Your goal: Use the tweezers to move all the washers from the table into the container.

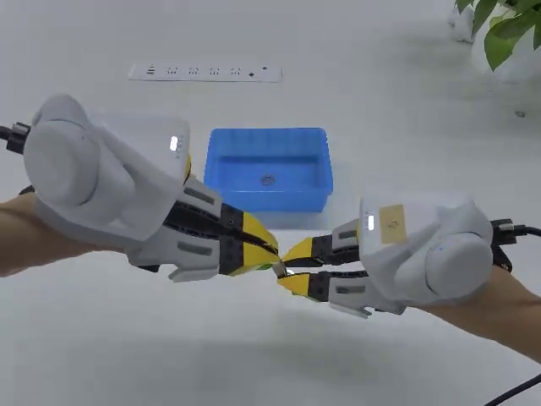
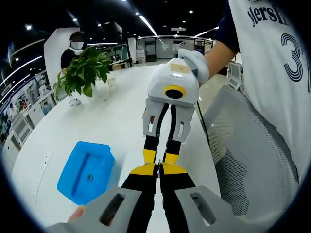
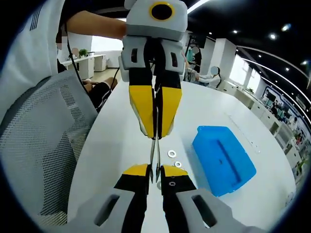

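Observation:
The blue container point(image 1: 269, 188) stands on the white table beyond both grippers, with one washer point(image 1: 268, 179) inside it. My left gripper point(image 1: 269, 258) and right gripper point(image 1: 287, 266) meet tip to tip in front of it. In the right gripper view the left gripper point(image 3: 155, 133) is shut on thin metal tweezers point(image 3: 154, 155), which reach down between the jaws of my right gripper point(image 3: 154, 171). Those jaws stand slightly apart on either side of the tweezer tips. Washers point(image 3: 171, 154) lie on the table next to the container point(image 3: 223, 160).
A white power strip point(image 1: 204, 73) lies at the table's far side and a potted plant point(image 1: 503, 25) stands at the far right corner. A grey mesh chair point(image 2: 248, 160) is behind the person. Cables trail from both grippers.

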